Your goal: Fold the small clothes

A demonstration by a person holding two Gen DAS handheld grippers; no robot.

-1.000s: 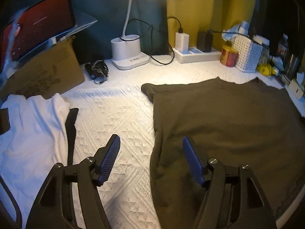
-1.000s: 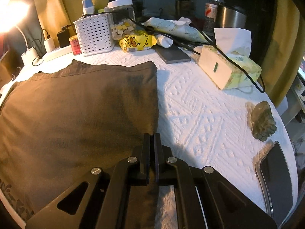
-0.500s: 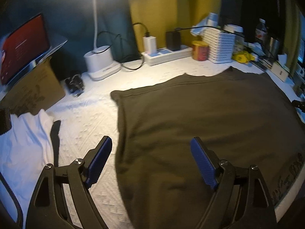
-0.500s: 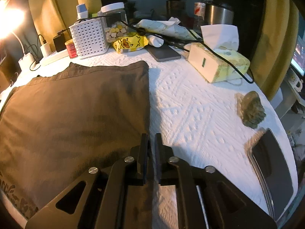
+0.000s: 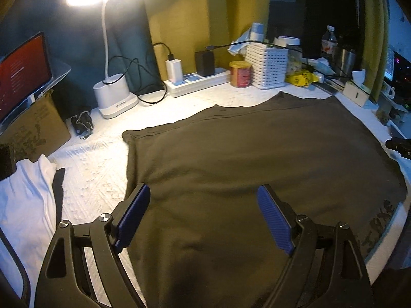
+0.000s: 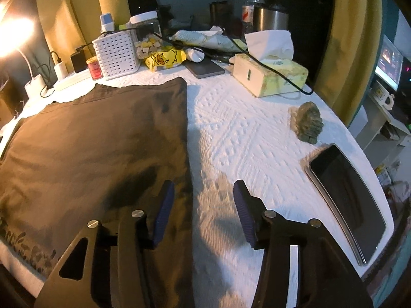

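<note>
Lamp-lit white quilted table (image 5: 102,169) | left wrist view: left gripper (image 5: 203,215) above olive-brown garment (image 5: 257,159), jaws opening, nothing between; cloth's left edge just beside left pad | right wrist view: right gripper (image 6: 203,213) straddles garment (image 6: 102,138) right edge, jaws opening, nothing pinched | long axis likely across the table

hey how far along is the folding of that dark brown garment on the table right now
Done: the dark brown garment lies flat on the white table cover, its right side a straight, doubled-looking edge. In hand: nothing; the left gripper and right gripper hover with jaws opening, no cloth between them. Left: it is still a wide panel, so probably more folds, and the white cloth waits at the side.
</note>
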